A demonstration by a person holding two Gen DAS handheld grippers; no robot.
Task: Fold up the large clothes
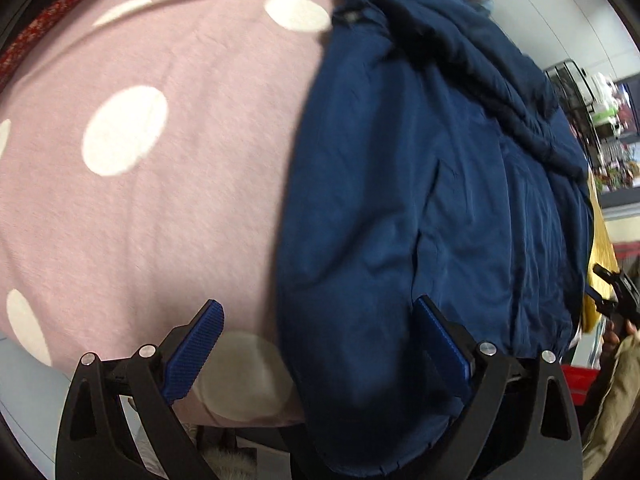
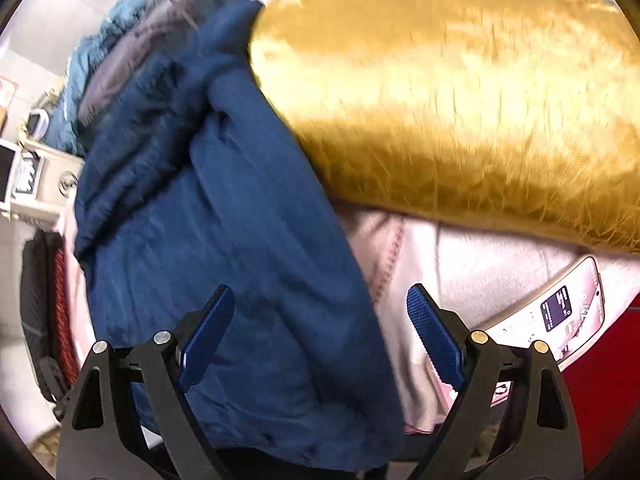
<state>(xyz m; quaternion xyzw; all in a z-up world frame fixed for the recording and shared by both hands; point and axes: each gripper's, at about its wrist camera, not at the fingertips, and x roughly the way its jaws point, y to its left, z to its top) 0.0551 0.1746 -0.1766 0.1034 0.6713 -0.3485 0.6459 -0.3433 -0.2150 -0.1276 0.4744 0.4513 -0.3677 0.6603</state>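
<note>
The left gripper (image 1: 320, 344) is held wide apart above the navy blue padded jacket (image 1: 432, 184), nothing clamped; the right gripper (image 2: 320, 340) is likewise spread wide over the same jacket, which is laid on a pink white-spotted fleece blanket (image 1: 160, 200), beside a golden-yellow furry cushion (image 2: 460, 92).

Bright indoor light, motion blur, strong fisheye bending, dark corners.

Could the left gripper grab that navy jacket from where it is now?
Probably yes. The left gripper stands open just above the navy jacket, whose near edge lies bare on the pink dotted blanket with nothing covering it.
</note>
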